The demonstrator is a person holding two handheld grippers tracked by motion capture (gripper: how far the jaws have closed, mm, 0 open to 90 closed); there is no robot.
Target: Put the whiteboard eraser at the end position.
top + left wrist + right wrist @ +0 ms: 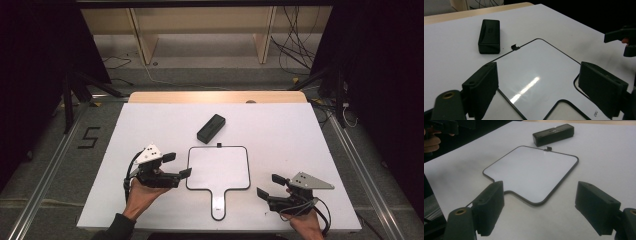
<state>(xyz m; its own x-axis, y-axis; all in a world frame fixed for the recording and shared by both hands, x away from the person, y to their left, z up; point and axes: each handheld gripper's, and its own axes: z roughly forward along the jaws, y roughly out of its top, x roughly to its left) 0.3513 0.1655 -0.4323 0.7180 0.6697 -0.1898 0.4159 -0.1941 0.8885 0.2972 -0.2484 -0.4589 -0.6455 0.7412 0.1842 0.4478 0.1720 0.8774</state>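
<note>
White, thin, rigid paddle-shaped whiteboard with black rim (218, 167) lies flat between left gripper (177, 165) and right gripper (269, 186), both wide open and empty; looks light, slick, best pinched by its handle.

The setting was a laboratory or recording studio rather than a home. A white bench (300, 150) with a bare wooden far edge stood on grey carpet (45, 165), flanked by metal floor rails (50, 170) and black curtains (40, 45) on both sides. Tripod legs (75, 90) stood at the left and loose cables (295, 45) trailed across the floor at the back, near an empty pale wooden shelf unit (200, 30). A number "5" (89, 137) was marked in black tape on the carpet beside the bench, as for a numbered station.
</note>
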